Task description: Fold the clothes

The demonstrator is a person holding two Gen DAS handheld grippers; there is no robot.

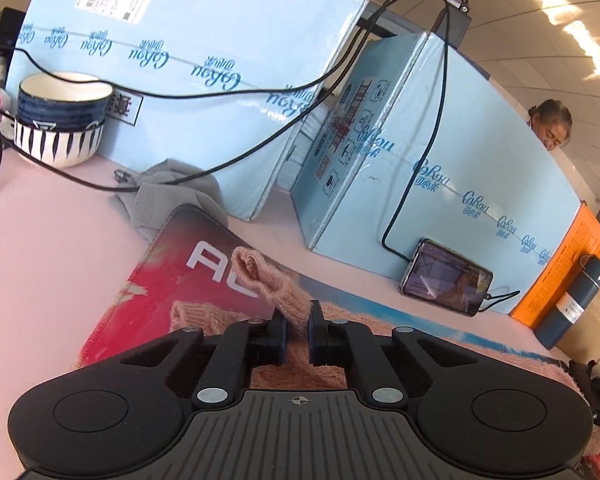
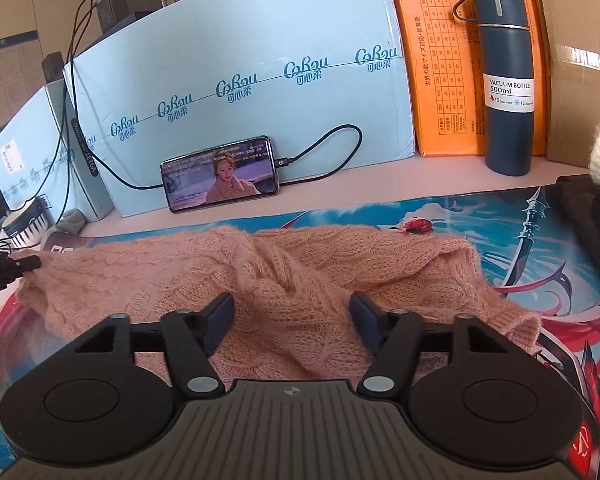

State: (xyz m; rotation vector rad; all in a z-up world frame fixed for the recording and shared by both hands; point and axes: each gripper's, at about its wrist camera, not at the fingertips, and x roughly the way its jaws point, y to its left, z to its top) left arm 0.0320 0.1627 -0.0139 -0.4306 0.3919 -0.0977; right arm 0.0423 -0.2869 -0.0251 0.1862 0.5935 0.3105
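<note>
A pink knit sweater (image 2: 260,280) is spread, rumpled, across the printed mat (image 2: 540,240), with ridges bunched through its middle and a cuffed end lying loose at the right edge. It is not laid flat, and no clean fold line can be made out.

A narrow strip of the knit, seemingly a sleeve or edge, is pinched by the left gripper (image 1: 298,320), whose jaws are nearly closed with only the fabric between them; the strip is drawn up off the mat. The right gripper (image 2: 292,320) is held over the sweater's near middle with its jaws spread wide and nothing gripped.

Several risks can be judged from this. Only a thin strip of loose, open knit is held, so it could be stretched or slipped out of the jaws if pulled hard. With one side unheld, the whole garment could be dragged across the mat instead of being folded over itself, and the bunched middle could be trapped inside a fold. If the right jaws are closed where they hover, several layers could be caught at once.

A phone (image 2: 220,174) with its cable (image 2: 324,148) leans just behind the mat, and a flask (image 2: 508,80) stands at the back right; either could be knocked by a wide sweep.
</note>
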